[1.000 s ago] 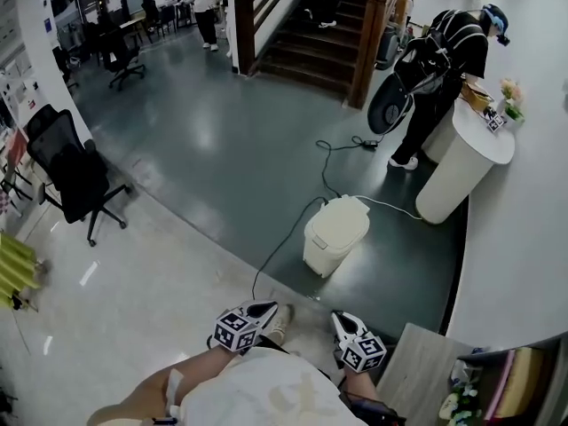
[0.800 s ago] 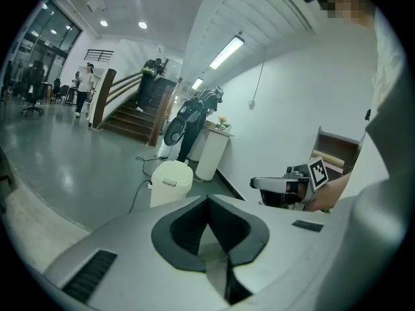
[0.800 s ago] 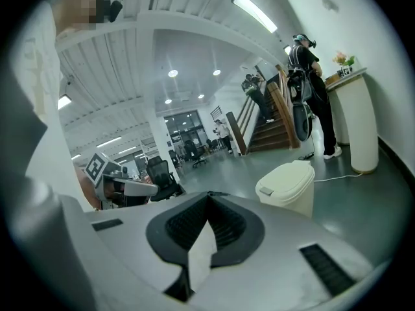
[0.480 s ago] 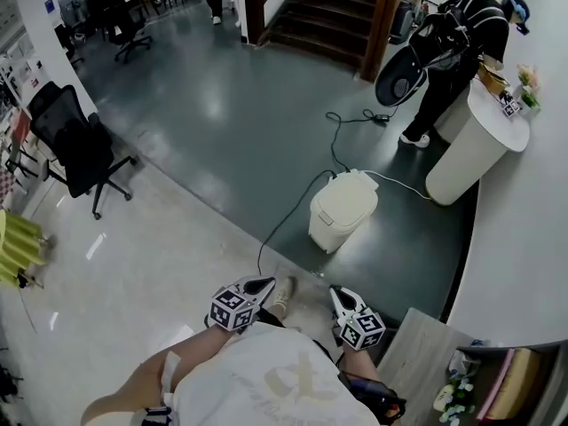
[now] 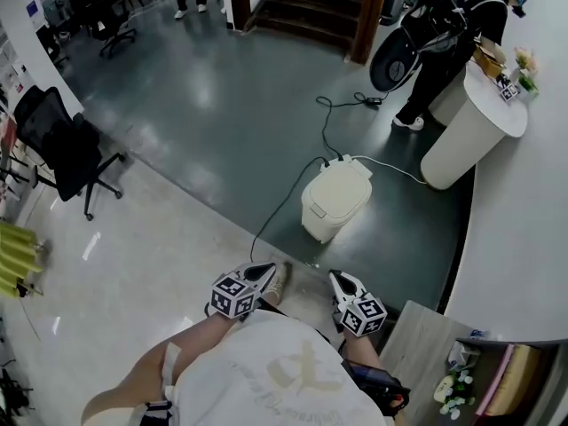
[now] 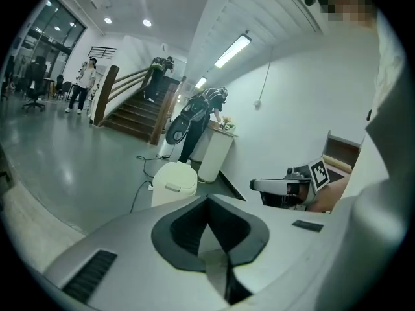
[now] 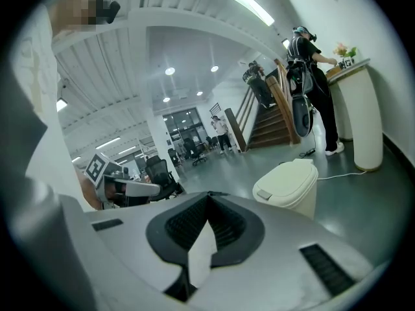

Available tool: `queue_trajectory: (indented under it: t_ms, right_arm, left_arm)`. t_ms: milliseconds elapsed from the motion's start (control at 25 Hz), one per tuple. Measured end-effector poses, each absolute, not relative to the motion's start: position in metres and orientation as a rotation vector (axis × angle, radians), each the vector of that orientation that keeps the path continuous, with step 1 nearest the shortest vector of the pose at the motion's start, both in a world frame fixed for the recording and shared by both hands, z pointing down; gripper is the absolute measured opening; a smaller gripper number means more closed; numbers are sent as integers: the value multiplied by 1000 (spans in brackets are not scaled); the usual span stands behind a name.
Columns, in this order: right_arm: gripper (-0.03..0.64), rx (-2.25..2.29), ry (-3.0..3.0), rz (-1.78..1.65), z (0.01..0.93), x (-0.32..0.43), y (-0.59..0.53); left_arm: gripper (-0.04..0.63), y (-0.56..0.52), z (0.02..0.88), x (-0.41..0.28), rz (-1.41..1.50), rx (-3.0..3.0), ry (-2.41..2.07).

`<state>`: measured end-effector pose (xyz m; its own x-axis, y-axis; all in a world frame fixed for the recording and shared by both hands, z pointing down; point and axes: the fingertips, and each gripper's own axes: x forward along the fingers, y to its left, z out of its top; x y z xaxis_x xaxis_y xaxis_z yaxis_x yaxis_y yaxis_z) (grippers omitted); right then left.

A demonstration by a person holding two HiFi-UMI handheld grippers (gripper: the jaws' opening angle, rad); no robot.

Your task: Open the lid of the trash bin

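The cream trash bin (image 5: 335,198) stands on the dark floor with its lid down, well ahead of both grippers. It also shows in the left gripper view (image 6: 174,181) and the right gripper view (image 7: 290,185). My left gripper (image 5: 266,272) is held close to the body, shut with nothing in it (image 6: 207,201). My right gripper (image 5: 337,279) hangs beside it, also shut and empty (image 7: 207,197). Each gripper shows in the other's view: the right gripper (image 6: 285,185) and the left gripper (image 7: 130,188).
A black cable (image 5: 282,204) runs across the floor past the bin. A person with a backpack (image 5: 439,25) bends at a white round counter (image 5: 470,136). A black office chair (image 5: 67,153) stands left, stairs (image 5: 311,7) at the back, a wooden surface (image 5: 422,362) lower right.
The bin sits a little higher in the head view than one second ago. Both grippers stay shut near the body.
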<state>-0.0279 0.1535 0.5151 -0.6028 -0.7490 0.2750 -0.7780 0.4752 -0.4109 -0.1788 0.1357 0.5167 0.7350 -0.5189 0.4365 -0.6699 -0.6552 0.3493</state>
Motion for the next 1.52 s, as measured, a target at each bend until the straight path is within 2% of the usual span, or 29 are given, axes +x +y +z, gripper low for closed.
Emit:
queue_trajectory:
  t_ms: [840, 1520]
  right_arm:
    - [6, 1649, -2464, 826, 517, 28, 47]
    - [6, 1789, -2313, 810, 513, 15, -34]
  left_arm:
    - [15, -16, 525, -98, 483, 2522, -582]
    - [15, -104, 543, -114, 512, 2525, -414]
